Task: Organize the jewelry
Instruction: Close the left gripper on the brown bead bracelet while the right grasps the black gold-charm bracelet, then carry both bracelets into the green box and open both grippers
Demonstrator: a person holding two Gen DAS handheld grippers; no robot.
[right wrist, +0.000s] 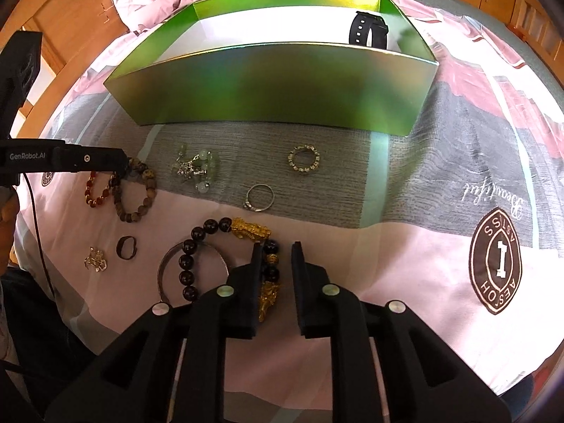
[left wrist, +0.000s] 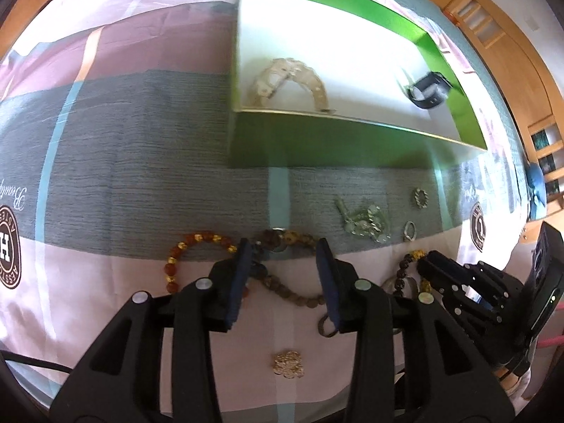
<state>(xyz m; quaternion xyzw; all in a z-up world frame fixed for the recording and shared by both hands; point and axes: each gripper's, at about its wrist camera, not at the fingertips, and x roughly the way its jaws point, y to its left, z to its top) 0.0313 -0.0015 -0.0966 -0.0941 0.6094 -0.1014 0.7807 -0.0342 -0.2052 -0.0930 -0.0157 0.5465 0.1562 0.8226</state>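
Both claws point steeply down at the pink and grey bed sheet (right wrist: 423,275). The right gripper (right wrist: 276,250) has its jaws only a little apart, over the black bead bracelet with gold charms (right wrist: 246,232); it may touch a bead, but it isn't squeezing. The left gripper (left wrist: 285,250) is partly open above the brown wooden bead bracelet (left wrist: 292,292), not holding it. Farther back sits the shiny green box (right wrist: 275,84) with a black watch (right wrist: 368,31) inside.

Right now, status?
Left tongs open over brown beads. Right tongs open around black-gold bracelet. Box holds watch. Nothing blocking.
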